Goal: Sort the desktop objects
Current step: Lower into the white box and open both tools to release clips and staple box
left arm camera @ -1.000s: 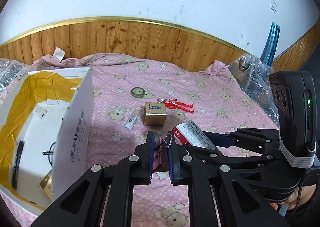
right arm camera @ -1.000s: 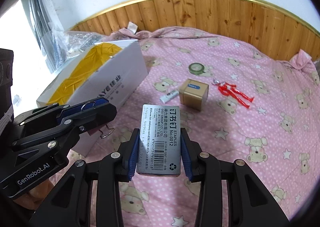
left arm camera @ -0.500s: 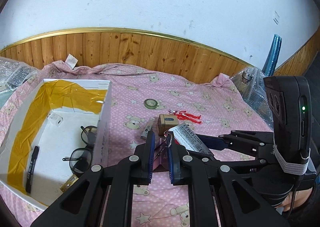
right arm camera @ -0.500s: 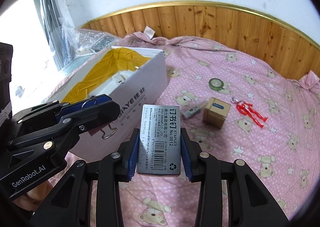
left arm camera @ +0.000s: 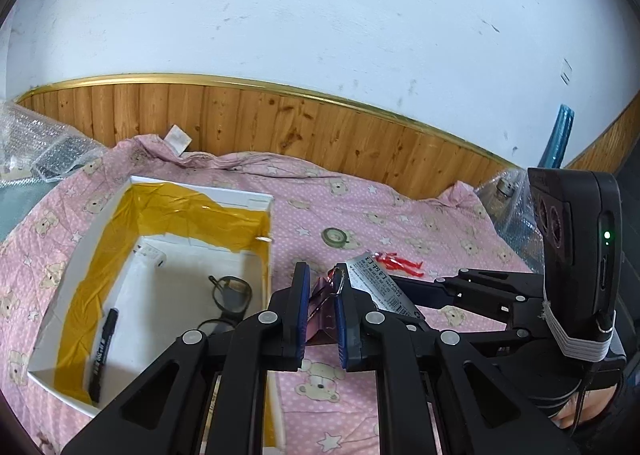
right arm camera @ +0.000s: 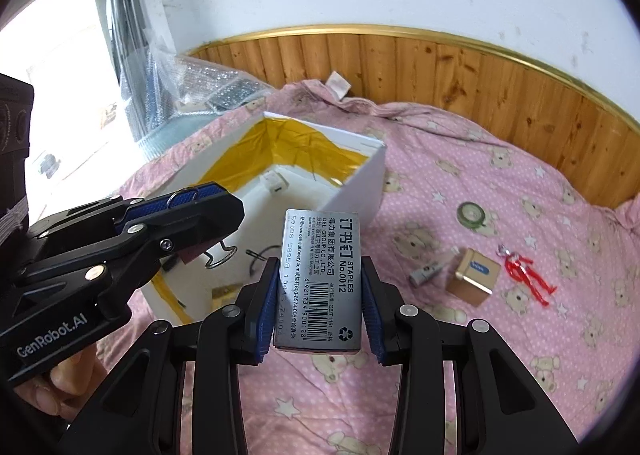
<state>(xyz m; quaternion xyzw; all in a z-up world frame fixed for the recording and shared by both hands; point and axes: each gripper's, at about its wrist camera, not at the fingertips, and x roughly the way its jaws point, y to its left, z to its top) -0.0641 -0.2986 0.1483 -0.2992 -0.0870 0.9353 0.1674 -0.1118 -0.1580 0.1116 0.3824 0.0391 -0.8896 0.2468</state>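
Note:
My left gripper (left arm camera: 321, 281) is shut on a maroon binder clip (left arm camera: 320, 309) with wire handles, held in the air just right of the white box (left arm camera: 200, 191) lined with yellow tape. My right gripper (right arm camera: 320, 267) is shut on a grey staples box (right arm camera: 320, 279), label facing up. It hangs beside the left gripper (right arm camera: 230, 215), near the white box's (right arm camera: 366, 175) right wall. In the left wrist view the staples box (left arm camera: 376, 285) shows just right of the clip. Glasses (left arm camera: 230, 293), a black marker (left arm camera: 102, 347) and a small white item (left arm camera: 151, 255) lie in the box.
On the pink bear-print cover to the right lie a tape roll (right arm camera: 472, 213), a gold box (right arm camera: 474, 275), a small tube (right arm camera: 426, 275) and a red figure (right arm camera: 524, 271). Bubble wrap (right arm camera: 208, 83) is piled at the far left, a wood-panelled wall behind.
Both grippers have risen and shifted left toward the white box, so its inside now shows from above. Each keeps its hold: clip in the left, staples box in the right.

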